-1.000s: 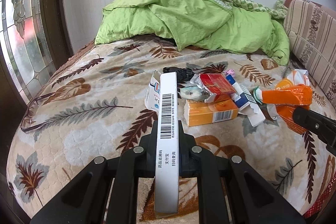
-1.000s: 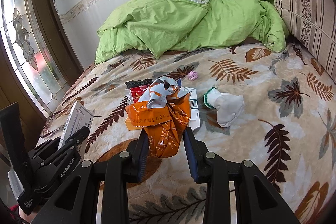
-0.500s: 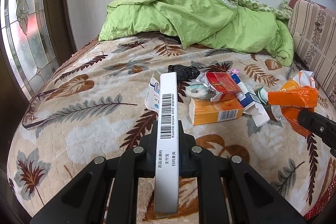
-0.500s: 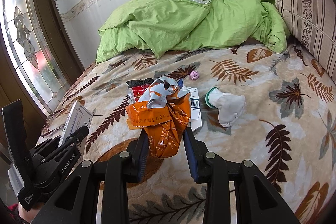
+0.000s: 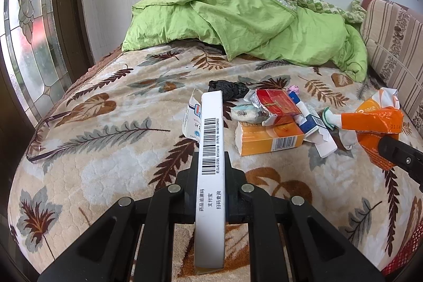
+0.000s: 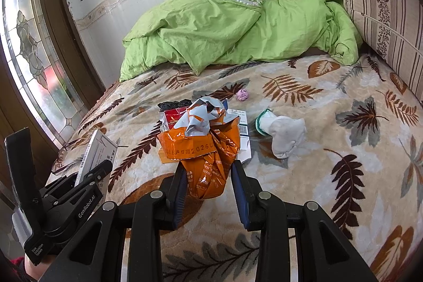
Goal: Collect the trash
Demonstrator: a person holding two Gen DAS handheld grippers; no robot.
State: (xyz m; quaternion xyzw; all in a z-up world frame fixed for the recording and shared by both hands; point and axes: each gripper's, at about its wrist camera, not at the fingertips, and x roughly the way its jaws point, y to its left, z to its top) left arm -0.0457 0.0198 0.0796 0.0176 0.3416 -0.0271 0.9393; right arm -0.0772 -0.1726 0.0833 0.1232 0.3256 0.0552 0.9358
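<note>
Left wrist view, items I log:
- Left gripper, clenched on a long white barcoded box, held edge-up above the leaf-print blanket.
- Trash pile mid-bed: orange carton, red packet on top of it, black bag behind, small open white box just left of the held box.
- Orange wrapper at the right edge, with a black finger of the other tool touching it.
- Green duvet heaped at the wall.

Right wrist view, items I log:
- Right gripper, pads grasping the crumpled orange wrapper, lifted in front of the pile.
- White sock on the blanket, right of the pile; pink wad beyond.
- Left gripper at lower left, carrying the white box.
</note>
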